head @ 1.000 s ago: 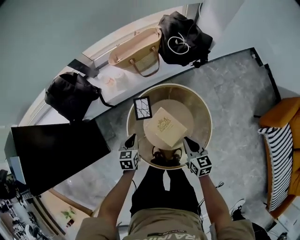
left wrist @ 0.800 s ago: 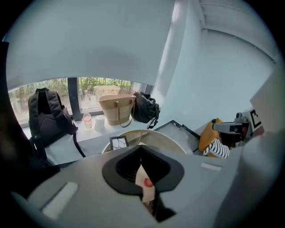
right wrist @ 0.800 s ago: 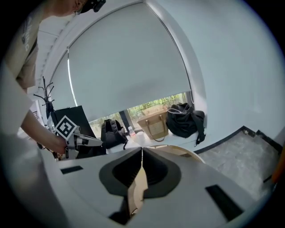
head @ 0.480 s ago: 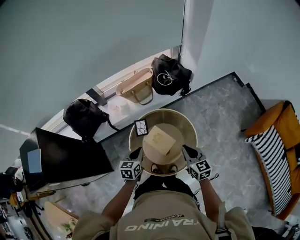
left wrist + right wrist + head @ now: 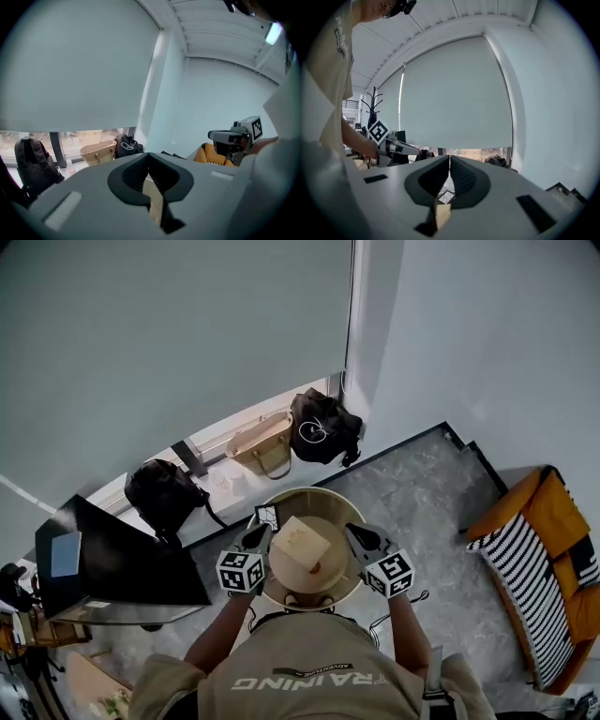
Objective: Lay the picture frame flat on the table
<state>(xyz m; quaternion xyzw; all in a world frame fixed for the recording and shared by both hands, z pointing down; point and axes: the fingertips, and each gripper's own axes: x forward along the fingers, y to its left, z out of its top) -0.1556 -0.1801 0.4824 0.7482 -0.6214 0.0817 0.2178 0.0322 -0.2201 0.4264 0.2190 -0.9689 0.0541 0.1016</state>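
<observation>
The left claw (image 5: 261, 532) and right claw (image 5: 351, 531) have risen, both closed empty, near one picture frame (image 5: 267, 517), one box (image 5: 300, 542).

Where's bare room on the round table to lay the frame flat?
Bare: the far-right arc of the round table, between the beige box and the rim. Crowded: far left, where the picture frame sits close beside the box.

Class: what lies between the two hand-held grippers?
Head view: a tan box on the round table, between the left hand-held gripper and the right hand-held gripper.
</observation>
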